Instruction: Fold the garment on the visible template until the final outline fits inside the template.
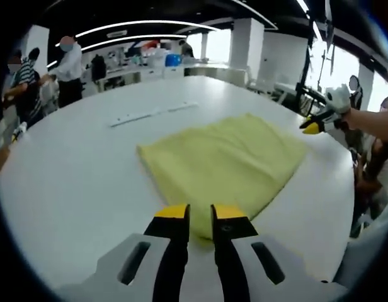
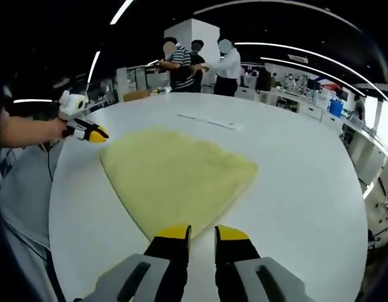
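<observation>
The yellow garment (image 1: 222, 160) lay flat, seemingly already folded, on the white counter (image 1: 74, 182) — both my left gripper (image 1: 200, 217) and right gripper (image 2: 202, 234) were slightly parted, empty — no template outline I could make out.

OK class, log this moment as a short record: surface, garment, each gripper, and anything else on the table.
Surface: white table
Garment: yellow cloth, lying flat on the table, already folded over
Left gripper: jaws slightly apart, holding nothing, tips at the cloth's near edge
Right gripper: jaws slightly apart, holding nothing, tips at a cloth corner
Other item: long white strip beyond the cloth, apart from it
Template: cannot tell where its outline lies
Background: people standing past the table
</observation>
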